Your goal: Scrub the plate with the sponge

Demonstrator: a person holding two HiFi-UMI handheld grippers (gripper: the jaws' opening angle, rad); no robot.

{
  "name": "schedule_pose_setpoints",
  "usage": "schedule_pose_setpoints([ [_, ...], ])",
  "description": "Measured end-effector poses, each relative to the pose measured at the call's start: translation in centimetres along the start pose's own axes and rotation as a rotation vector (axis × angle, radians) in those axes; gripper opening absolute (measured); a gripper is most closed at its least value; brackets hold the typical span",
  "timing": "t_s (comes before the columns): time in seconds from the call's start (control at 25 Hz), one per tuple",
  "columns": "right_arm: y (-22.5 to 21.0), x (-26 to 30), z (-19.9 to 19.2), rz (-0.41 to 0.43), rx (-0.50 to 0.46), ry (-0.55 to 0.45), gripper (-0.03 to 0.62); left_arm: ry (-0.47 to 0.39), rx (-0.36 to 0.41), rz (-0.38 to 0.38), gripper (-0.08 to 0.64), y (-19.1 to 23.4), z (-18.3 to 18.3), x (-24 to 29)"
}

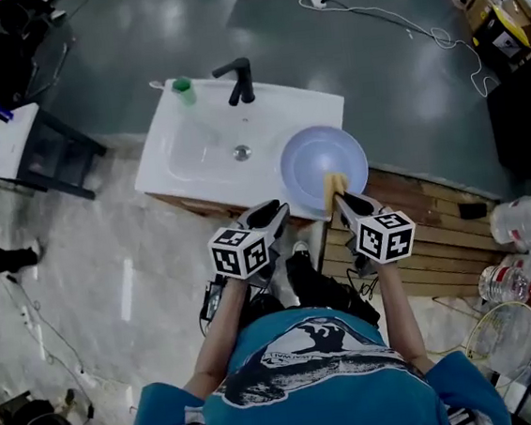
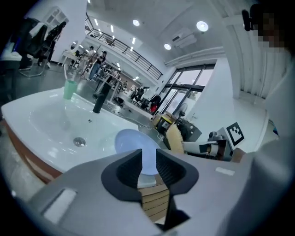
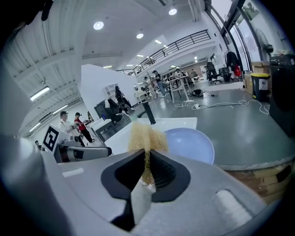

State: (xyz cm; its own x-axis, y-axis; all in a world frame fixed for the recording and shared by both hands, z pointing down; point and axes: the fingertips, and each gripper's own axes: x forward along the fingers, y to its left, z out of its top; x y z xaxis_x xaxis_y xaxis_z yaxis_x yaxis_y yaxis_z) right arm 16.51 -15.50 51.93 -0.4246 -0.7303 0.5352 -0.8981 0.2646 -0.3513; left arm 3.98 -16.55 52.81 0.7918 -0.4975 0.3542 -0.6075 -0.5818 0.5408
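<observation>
The left claw [image 2: 147, 154] stands partly open with nothing pressed between its pads. Through the gap shows the near rim of the plate [image 2: 131, 140], so the plate lies straight ahead of it and very close. I cannot tell whether the rim has entered the gap or sits just beyond the tips. The right claw [image 3: 148, 159] is closed on the sponge [image 3: 146, 136], which sticks out past the tips with its long axis running on along the jaws.

In the head view the plate [image 1: 321, 158] rests at the near right corner of the sink [image 1: 171, 122], its far side over the basin and its near side reaching the front edge. The left claw [image 1: 275, 213] points at the plate's near left rim. The right claw [image 1: 340, 199] holds the sponge [image 1: 333, 188] over the near rim. Whether the sponge touches the plate is not clear from any view.

The next move seems to hinge on this: the plate is ahead of both claws and between them, and the right one is nearer. The left claw would need only a short reach forward to steady the rim — the sponge only a short push onto the face.

Counted: one plate, one sponge, two claws. Along the far edge of the sink stand one black faucet [image 1: 237, 80] and one green cup [image 1: 183, 91].
</observation>
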Motion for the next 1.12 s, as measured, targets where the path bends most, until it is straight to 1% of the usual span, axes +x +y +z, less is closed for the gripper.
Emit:
schedule_pose_setpoints([
  [0.2, -5.8, 4.1, 1.5, -0.030, -0.096, 0.092, 0.034, 0.038, -0.148, 0.057, 0.144, 3.2, -1.7, 4.4],
  [0.32, -9.2, 6.8, 1.9, -0.058, -0.149, 0.160, 0.034, 0.082, -0.209, 0.102, 0.173, 4.5, -3.4, 6.6],
  [0.4, -11.2, 8.7, 1.8, -0.080, -0.192, 0.217, 0.034, 0.107, -0.227, 0.145, 0.181, 5.5, -4.3, 7.8],
  [0.48, -12.8, 10.4, 1.5, -0.104, -0.240, 0.275, 0.034, 0.116, -0.235, 0.200, 0.173, 6.6, -4.7, 8.5],
  [0.56, -13.9, 11.8, 1.3, -0.124, -0.283, 0.321, 0.034, 0.114, -0.240, 0.254, 0.131, 7.7, -4.9, 8.9],
  [0.64, -14.4, 12.8, 1.1, -0.135, -0.309, 0.352, 0.034, 0.115, -0.239, 0.279, 0.101, 8.2, -5.0, 9.2],
  [0.68, -14.5, 13.2, 1.1, -0.138, -0.314, 0.362, 0.034, 0.115, -0.238, 0.278, 0.103, 8.2, -4.9, 9.3],
  [0.8, -14.7, 14.2, 1.0, -0.154, -0.310, 0.385, 0.034, 0.121, -0.234, 0.255, 0.068, 8.1, -4.9, 9.7],
  [0.92, -15.0, 14.9, 1.1, -0.174, -0.304, 0.401, 0.034, 0.139, -0.210, 0.236, 0.074, 8.1, -5.0, 9.9],
  [1.12, -14.9, 15.6, 1.1, -0.196, -0.295, 0.416, 0.034, 0.195, -0.154, 0.207, 0.077, 8.0, -5.0, 9.9],
])
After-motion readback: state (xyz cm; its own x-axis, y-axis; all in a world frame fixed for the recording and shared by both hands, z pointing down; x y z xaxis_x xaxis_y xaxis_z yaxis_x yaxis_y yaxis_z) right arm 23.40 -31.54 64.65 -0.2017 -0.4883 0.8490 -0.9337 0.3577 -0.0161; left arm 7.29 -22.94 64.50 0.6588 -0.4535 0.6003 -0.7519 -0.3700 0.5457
